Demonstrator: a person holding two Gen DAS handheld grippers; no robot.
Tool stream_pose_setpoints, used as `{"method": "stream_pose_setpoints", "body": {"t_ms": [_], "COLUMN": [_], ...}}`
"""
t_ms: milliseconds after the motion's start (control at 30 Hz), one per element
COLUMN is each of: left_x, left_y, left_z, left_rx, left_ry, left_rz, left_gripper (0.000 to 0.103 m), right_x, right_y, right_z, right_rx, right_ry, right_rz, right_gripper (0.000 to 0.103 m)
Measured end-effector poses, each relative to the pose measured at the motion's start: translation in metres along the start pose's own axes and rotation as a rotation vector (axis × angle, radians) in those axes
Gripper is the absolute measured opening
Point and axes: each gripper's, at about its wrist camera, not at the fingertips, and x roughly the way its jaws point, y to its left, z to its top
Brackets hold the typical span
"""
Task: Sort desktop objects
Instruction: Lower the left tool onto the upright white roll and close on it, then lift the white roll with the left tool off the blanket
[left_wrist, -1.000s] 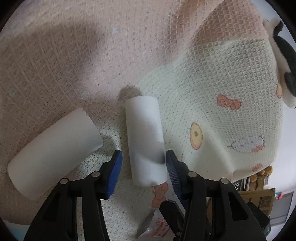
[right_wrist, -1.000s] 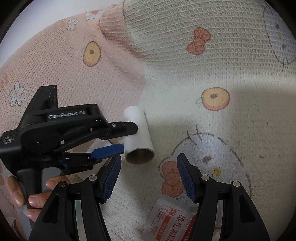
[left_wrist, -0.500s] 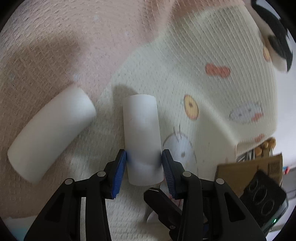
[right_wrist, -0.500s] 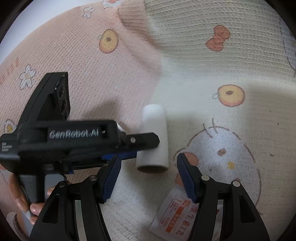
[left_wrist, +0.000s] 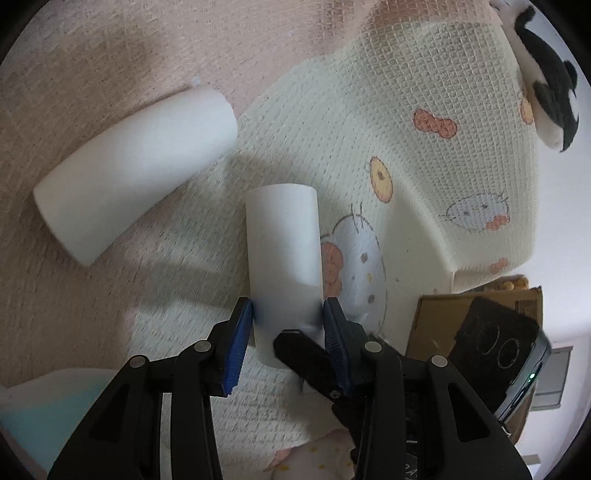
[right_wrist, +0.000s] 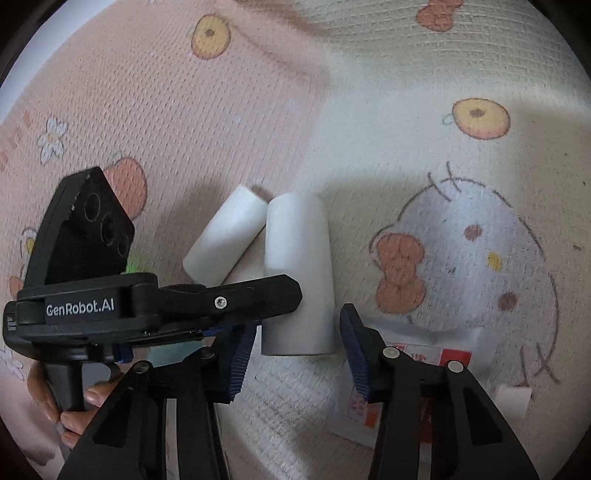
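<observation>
Waffle-weave cloth (left_wrist: 406, 177) printed with cartoon faces and bows covers the whole work surface, pink on the far side and cream nearer. The left gripper (left_wrist: 288, 325) has its blue pads pressed on both sides of the near end of a white paper tube (left_wrist: 282, 236), which points away from the camera. The right gripper (right_wrist: 295, 343) sits just short of that same tube's open end with its jaws closing; its pads flank the end but do not appear to touch it, though the angle makes that hard to judge. A second, thicker white roll (left_wrist: 136, 170) lies tilted to the left, its far end near the held tube. A printed sachet (right_wrist: 406, 373) lies under the right jaw.

To do this well, lift the tube straight up before carrying it, so it clears the thicker roll, and keep the squeeze light, since thin card probably crushes easily. The right gripper should back off rather than pinch the same end.
</observation>
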Motion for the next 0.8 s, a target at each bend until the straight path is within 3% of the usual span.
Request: {"method": "stream_pose_setpoints", "body": {"t_ms": [267, 400, 567, 700, 800], "left_x": [-0.018, -0.031, -0.033, -0.028, -0.026], "left_y": [-0.016, -0.007, 0.008, 0.021, 0.023], "left_z": [-0.010, -0.004, 0.004, 0.006, 0.004], "left_rx": [0.133, 0.115, 0.035, -0.045, -0.044], "left_ry": [0.004, -0.043, -0.092, -0.078, -0.084], "left_rz": [0.178, 0.168, 0.100, 0.016, 0.024], "left_gripper": [0.044, 0.045, 0.048, 0.048, 0.047], "right_x": [0.010, 0.007, 0.009, 0.016, 0.021], "right_y": [0.032, 0.035, 0.024, 0.018, 0.021], "right_z": [-0.015, -0.015, -0.013, -0.006, -0.003], "right_rx": [-0.116, -0.119, -0.054, -0.011, -0.014], "right_ry": [0.121, 0.103, 0.097, 0.081, 0.085], "right_rz": [-0.015, -0.021, 0.007, 0.000, -0.006], "right_gripper": [0.044, 0.044, 0.044, 0.044, 0.044]}}
